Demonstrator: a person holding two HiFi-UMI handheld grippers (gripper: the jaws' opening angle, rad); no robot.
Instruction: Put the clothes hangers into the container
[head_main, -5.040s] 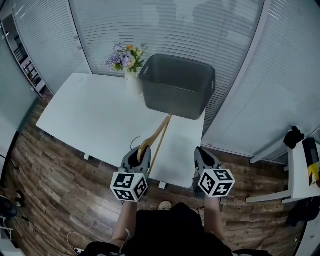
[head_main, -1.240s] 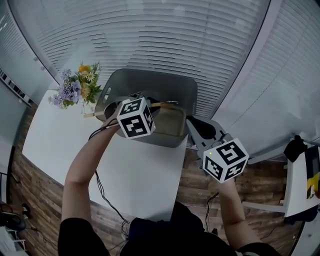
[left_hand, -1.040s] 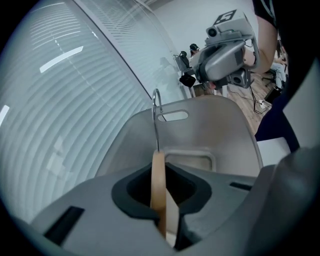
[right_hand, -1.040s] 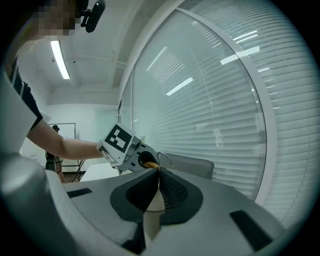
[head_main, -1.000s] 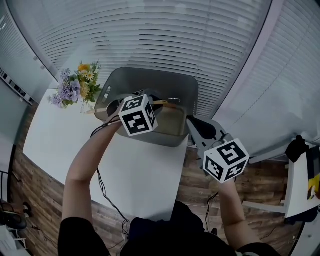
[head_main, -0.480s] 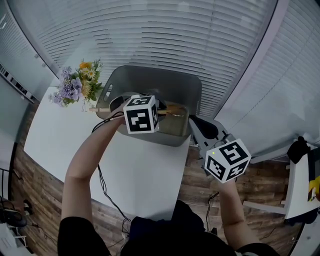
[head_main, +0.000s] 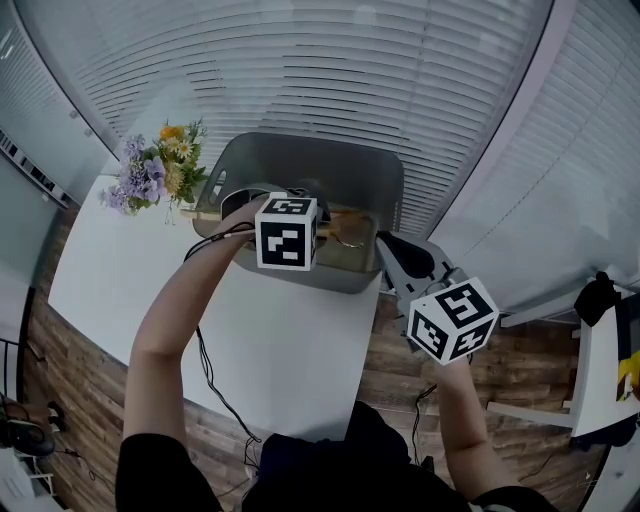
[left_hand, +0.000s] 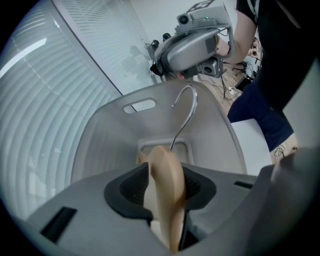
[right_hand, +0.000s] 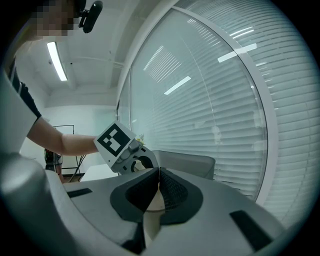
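Hanger (left_hand: 167, 200) on the brink of release: L gripper (left_hand: 166, 171), tipped steeply down over the grey container (head_main: 330, 160), has just been spreading its jaws. The wooden body now sits loose between the pads, metal hook hanging inside the bin. Vs. a sec ago, its marker cube sits lower and nearer the bin's middle. R gripper (right_hand: 159, 170) waits beside the container, jaws together, nothing in them (no part in this drop). Judged from this, the hanger is about to fall in, so the step is nearly done.
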